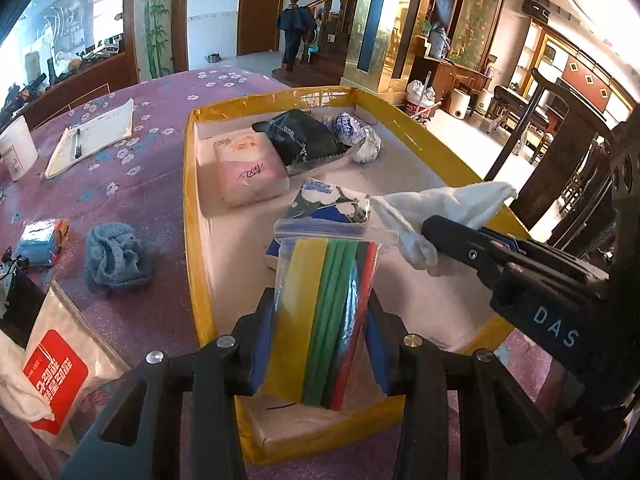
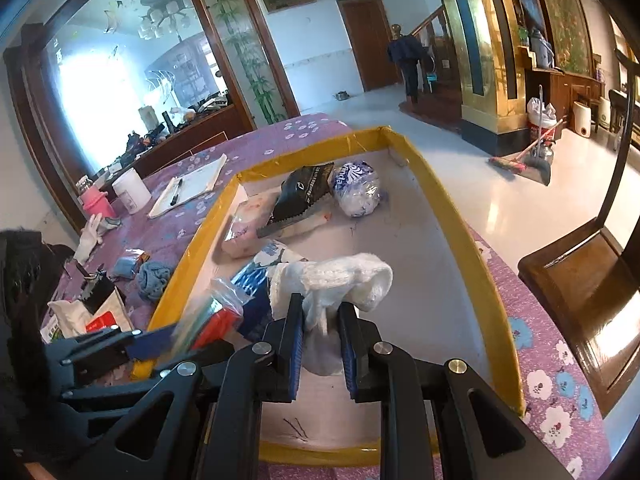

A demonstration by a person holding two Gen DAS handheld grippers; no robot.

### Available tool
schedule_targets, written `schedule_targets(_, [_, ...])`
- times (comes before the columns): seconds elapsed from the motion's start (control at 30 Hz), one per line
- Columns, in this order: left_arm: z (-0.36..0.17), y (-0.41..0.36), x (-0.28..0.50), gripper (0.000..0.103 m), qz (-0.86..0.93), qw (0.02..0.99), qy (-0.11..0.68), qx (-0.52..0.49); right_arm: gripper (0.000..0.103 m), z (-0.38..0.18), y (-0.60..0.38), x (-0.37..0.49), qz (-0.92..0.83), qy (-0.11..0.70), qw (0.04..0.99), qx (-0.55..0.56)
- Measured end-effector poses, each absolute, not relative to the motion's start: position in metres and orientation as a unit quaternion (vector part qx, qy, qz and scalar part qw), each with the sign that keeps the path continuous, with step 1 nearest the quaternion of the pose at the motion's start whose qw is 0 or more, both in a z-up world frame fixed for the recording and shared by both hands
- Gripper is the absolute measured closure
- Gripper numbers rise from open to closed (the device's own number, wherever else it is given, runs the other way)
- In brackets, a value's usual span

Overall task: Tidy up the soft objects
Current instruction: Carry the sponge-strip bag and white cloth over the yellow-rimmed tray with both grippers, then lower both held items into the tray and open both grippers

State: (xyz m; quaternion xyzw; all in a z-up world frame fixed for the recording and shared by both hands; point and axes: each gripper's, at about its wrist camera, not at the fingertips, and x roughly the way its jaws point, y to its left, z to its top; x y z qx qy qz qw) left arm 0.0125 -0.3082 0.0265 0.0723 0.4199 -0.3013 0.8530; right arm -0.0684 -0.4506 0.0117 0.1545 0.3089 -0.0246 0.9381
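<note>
Big yellow-rimmed tray [image 1: 191, 216] fills the table, everything reads off it. Over its near end the left gripper [image 1: 320, 344] clamps a clear bag of coloured strips [image 1: 324, 320], slick, floppy, best pinched low. Beside it, above the tray's middle, the right gripper [image 2: 320, 344] squeezes a white sock [image 2: 340, 280]: light, limp, drooping; bunch it mid-length.

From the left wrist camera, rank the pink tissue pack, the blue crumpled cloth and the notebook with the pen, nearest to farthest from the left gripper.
1. Blue crumpled cloth: on the tablecloth, just left of the yellow-rimmed tray and of the left gripper.
2. Pink tissue pack: inside the tray, ahead.
3. Notebook with pen: far left on the table.
The first two are fairly close.
</note>
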Motion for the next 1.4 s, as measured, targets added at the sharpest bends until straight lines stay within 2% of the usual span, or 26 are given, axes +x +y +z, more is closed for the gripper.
schedule_targets(0.23, [0.024, -0.313, 0.004, 0.062, -0.294, 0.860, 0.404, 0.101, 0.083, 0.005, -0.450, -0.058, -0.043, 0.337, 0.928, 0.151])
schedule_targets(0.33, [0.023, -0.315, 0.002, 0.055, -0.294, 0.861, 0.399, 0.111, 0.074, 0.003, -0.446, -0.055, -0.052, 0.347, 0.926, 0.138])
schedule_targets(0.43, [0.024, -0.317, -0.002, 0.041, -0.290, 0.867, 0.386, 0.120, 0.068, 0.002, -0.446, -0.055, -0.058, 0.348, 0.926, 0.133])
schedule_targets(0.5, [0.025, -0.317, -0.004, 0.036, -0.285, 0.871, 0.379, 0.124, 0.058, 0.003, -0.446, -0.055, -0.067, 0.347, 0.927, 0.128])
schedule_targets(0.57, [0.025, -0.316, -0.005, 0.036, -0.283, 0.874, 0.375, 0.127, 0.052, 0.004, -0.446, -0.056, -0.069, 0.345, 0.928, 0.126])
schedule_targets(0.7, [0.025, -0.316, -0.007, 0.035, -0.279, 0.876, 0.371, 0.132, 0.047, 0.006, -0.446, -0.058, -0.077, 0.342, 0.929, 0.122])
schedule_targets(0.93, [0.027, -0.317, -0.014, 0.033, -0.272, 0.884, 0.351, 0.148, 0.045, 0.007, -0.444, -0.058, -0.083, 0.342, 0.929, 0.117])
schedule_targets(1.07, [0.030, -0.318, -0.018, 0.027, -0.269, 0.888, 0.338, 0.155, 0.040, 0.008, -0.444, -0.059, -0.088, 0.341, 0.929, 0.115])
schedule_targets(1.2, [0.031, -0.320, -0.023, 0.026, -0.268, 0.891, 0.326, 0.167, 0.035, 0.009, -0.443, -0.059, -0.094, 0.340, 0.929, 0.111])
schedule_targets(1.4, [0.032, -0.322, -0.028, 0.026, -0.267, 0.894, 0.313, 0.179, 0.034, 0.009, -0.442, -0.060, -0.097, 0.339, 0.929, 0.108])
